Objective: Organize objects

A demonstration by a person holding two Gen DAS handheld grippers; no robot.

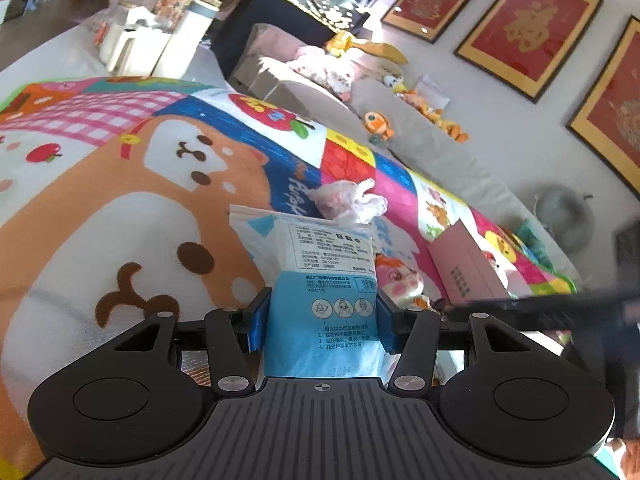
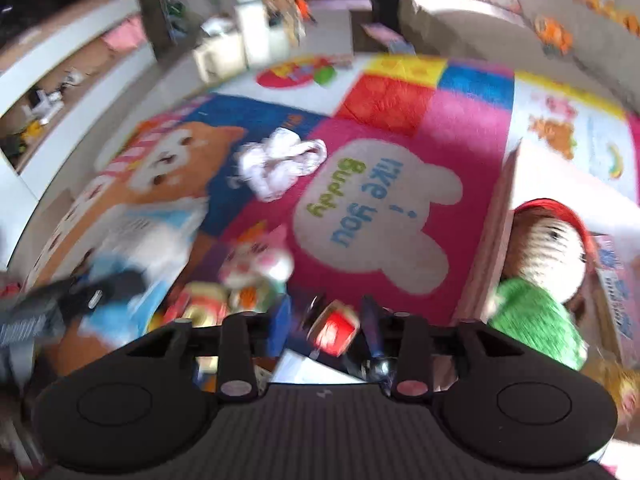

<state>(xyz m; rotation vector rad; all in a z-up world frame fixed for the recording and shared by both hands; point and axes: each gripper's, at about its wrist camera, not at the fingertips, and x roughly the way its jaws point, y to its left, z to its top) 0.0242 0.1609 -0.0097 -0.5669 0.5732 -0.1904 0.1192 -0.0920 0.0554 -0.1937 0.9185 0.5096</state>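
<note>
At lower centre, my left gripper is clamping a blue-and-white printed packet — my right gripper is blurred, its grip unreadable.

Sunlit living room with a cartoon play mat on the floor

A bright patchwork play mat fills the lower left of the left wrist view. A grey sofa runs diagonally toward the right below a white wall hung with red, gold-framed pictures. A dark glass cabinet stands top centre.
</note>
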